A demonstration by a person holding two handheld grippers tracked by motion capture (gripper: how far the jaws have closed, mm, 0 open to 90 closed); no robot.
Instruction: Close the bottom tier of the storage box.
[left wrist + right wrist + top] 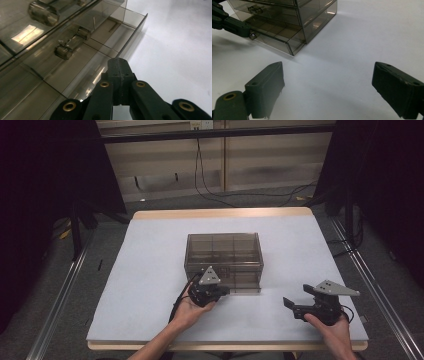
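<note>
High view: the smoky plastic drawer cabinet (223,257) stands mid-bench, its bottom drawer (277,41) pulled slightly toward the near edge. The left gripper (220,291), jaws pressed together, sits at that drawer's front. The right gripper (296,304), jaws spread, hovers near the near right corner.

drawer box (75,50) | upper part cut off (left claw view) | contents unclear

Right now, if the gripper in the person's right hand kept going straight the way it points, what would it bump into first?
Probably nothing soon. The right gripper, jaws wide open, points across the bare white table. The smoky plastic drawer box sits off to one side of that line, though depth is hard to judge.
</note>
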